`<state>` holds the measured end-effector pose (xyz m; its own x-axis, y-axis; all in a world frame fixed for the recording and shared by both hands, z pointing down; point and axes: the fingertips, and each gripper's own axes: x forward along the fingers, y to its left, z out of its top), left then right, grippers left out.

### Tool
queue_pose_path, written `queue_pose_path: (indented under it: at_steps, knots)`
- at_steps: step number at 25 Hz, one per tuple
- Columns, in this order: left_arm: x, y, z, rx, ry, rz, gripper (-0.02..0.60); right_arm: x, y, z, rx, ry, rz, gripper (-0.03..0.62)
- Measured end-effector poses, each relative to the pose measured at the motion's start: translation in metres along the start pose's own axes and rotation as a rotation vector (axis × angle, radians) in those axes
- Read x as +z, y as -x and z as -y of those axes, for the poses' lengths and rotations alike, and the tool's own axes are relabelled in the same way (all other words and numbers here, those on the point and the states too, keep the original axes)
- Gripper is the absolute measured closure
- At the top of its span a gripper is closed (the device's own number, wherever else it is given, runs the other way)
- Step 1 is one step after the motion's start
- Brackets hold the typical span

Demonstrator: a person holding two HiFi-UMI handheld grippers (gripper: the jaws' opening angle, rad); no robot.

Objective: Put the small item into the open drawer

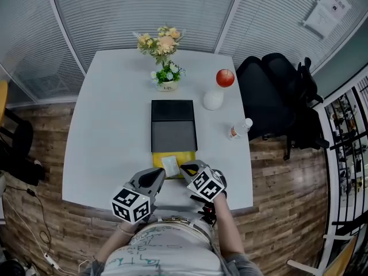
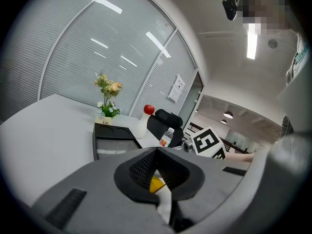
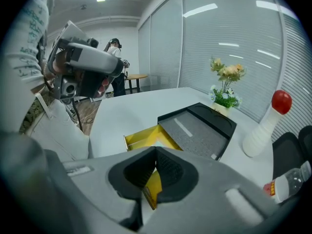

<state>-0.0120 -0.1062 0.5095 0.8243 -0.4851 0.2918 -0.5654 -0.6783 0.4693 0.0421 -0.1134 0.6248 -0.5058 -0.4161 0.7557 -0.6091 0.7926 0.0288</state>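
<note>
On the white table [image 1: 109,131] stands a flat black box [image 1: 172,122] whose yellow drawer [image 1: 187,156] is pulled out toward me. A small white item [image 1: 171,165] lies over the drawer's front part. My left gripper [image 1: 163,171] points at it from the left, and its jaws meet at the tip in the left gripper view [image 2: 157,150]. My right gripper [image 1: 183,167] sits at the item's right edge. Its jaws are shut [image 3: 156,149] over the yellow drawer [image 3: 141,138]. Whether either gripper pinches the item is hidden.
Behind the box stand a small flower pot [image 1: 167,78] and a white vase [image 1: 213,99] with a red ball [image 1: 225,77]. A water bottle [image 1: 240,128] lies near the right edge. A black chair with a bag [image 1: 276,96] stands to the right. The table's front edge is under my hands.
</note>
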Motion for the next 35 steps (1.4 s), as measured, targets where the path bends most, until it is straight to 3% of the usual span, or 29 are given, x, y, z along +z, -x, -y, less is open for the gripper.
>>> queue_pose_path:
  at_steps: [14, 29, 35]
  knots:
    - [0.004, -0.002, 0.004, -0.013, -0.039, -0.008, 0.584, 0.019, 0.026, -0.008, -0.001, 0.017, 0.092, 0.591]
    - [0.01, -0.003, 0.013, -0.052, -0.046, -0.006, 0.584, 0.024, 0.054, -0.016, -0.034, 0.045, 0.106, 0.591]
    - [0.016, -0.004, 0.019, -0.063, -0.063, 0.019, 0.584, 0.04, 0.067, -0.019, -0.042, 0.051, 0.214, 0.591]
